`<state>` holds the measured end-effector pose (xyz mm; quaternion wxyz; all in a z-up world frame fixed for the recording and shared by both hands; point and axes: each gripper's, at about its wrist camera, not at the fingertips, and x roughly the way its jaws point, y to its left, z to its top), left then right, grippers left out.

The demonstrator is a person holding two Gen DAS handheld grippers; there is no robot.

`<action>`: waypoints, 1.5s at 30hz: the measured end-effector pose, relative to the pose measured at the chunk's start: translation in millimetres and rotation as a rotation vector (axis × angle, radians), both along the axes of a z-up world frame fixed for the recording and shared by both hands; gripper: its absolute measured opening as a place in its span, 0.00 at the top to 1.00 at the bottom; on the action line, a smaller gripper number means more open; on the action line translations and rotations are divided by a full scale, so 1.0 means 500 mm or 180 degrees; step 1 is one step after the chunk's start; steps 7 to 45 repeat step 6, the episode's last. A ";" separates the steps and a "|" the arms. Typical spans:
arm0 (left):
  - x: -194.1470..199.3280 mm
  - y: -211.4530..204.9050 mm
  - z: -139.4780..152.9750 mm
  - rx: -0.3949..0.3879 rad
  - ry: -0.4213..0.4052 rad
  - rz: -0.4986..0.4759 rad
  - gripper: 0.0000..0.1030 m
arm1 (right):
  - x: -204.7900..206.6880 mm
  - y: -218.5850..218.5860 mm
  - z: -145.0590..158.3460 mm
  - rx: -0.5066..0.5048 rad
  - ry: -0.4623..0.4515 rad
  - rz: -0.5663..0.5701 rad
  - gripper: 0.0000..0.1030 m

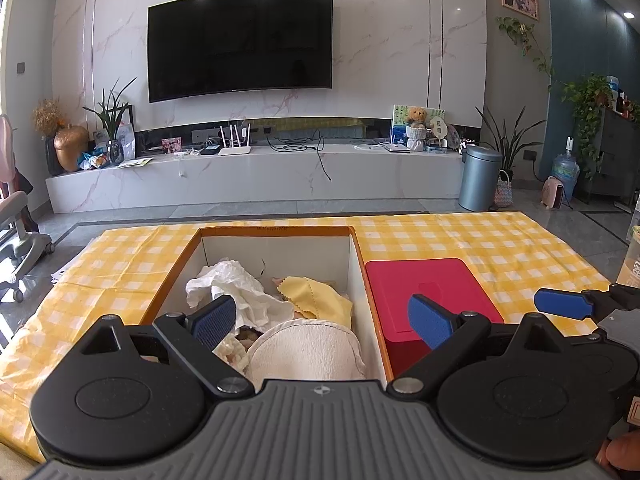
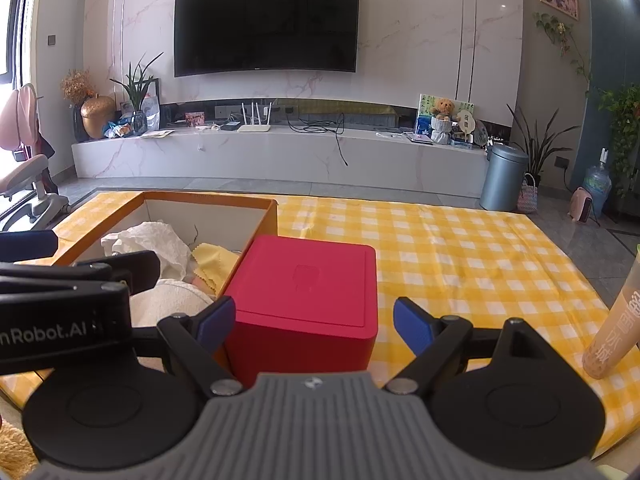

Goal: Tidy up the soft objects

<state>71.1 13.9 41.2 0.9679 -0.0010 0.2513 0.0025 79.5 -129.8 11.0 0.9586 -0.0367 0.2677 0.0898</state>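
An open orange cardboard box [image 1: 276,232] sits on the yellow checked cloth and holds soft things: a crumpled white tissue [image 1: 236,284], a yellow cloth [image 1: 316,300] and a white towel roll [image 1: 308,348]. My left gripper [image 1: 322,316] is open and empty, above the box's near end. A red lidded box [image 2: 312,292] stands right of the cardboard box [image 2: 256,216]. My right gripper [image 2: 314,322] is open and empty, its fingers either side of the red box's near face. The tissue [image 2: 152,240] and yellow cloth [image 2: 212,260] also show in the right wrist view.
A tall beige cup [image 2: 618,320] stands on the cloth at the right. The table's checked cloth [image 2: 460,248] stretches behind the red box [image 1: 432,292]. A TV wall, low marble shelf and grey bin [image 1: 478,178] lie beyond the table.
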 end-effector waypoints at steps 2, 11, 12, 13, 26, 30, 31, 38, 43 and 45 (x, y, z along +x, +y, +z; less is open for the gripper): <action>0.000 0.000 0.000 -0.0002 -0.0003 -0.0001 0.00 | -0.001 0.000 -0.001 -0.0001 0.0005 0.0002 0.18; 0.001 -0.001 -0.001 0.0001 -0.0011 0.0011 0.00 | -0.001 0.001 -0.002 0.0005 0.0011 0.0005 0.18; 0.001 -0.001 -0.001 0.0001 -0.0011 0.0011 0.00 | -0.001 0.001 -0.002 0.0005 0.0011 0.0005 0.18; 0.001 -0.001 -0.001 0.0001 -0.0011 0.0011 0.00 | -0.001 0.001 -0.002 0.0005 0.0011 0.0005 0.18; 0.001 -0.001 -0.001 0.0001 -0.0011 0.0011 0.00 | -0.001 0.001 -0.002 0.0005 0.0011 0.0005 0.18; 0.001 -0.001 -0.001 0.0001 -0.0011 0.0011 0.00 | -0.001 0.001 -0.002 0.0005 0.0011 0.0005 0.18; 0.001 -0.001 -0.001 0.0001 -0.0011 0.0011 0.00 | -0.001 0.001 -0.002 0.0005 0.0011 0.0005 0.18; 0.001 -0.001 -0.001 0.0001 -0.0011 0.0011 0.00 | -0.001 0.001 -0.002 0.0005 0.0011 0.0005 0.18; 0.001 -0.001 -0.001 0.0001 -0.0011 0.0011 0.00 | -0.001 0.001 -0.002 0.0005 0.0011 0.0005 0.18; 0.001 -0.001 -0.001 0.0001 -0.0011 0.0011 0.00 | -0.001 0.001 -0.002 0.0005 0.0011 0.0005 0.18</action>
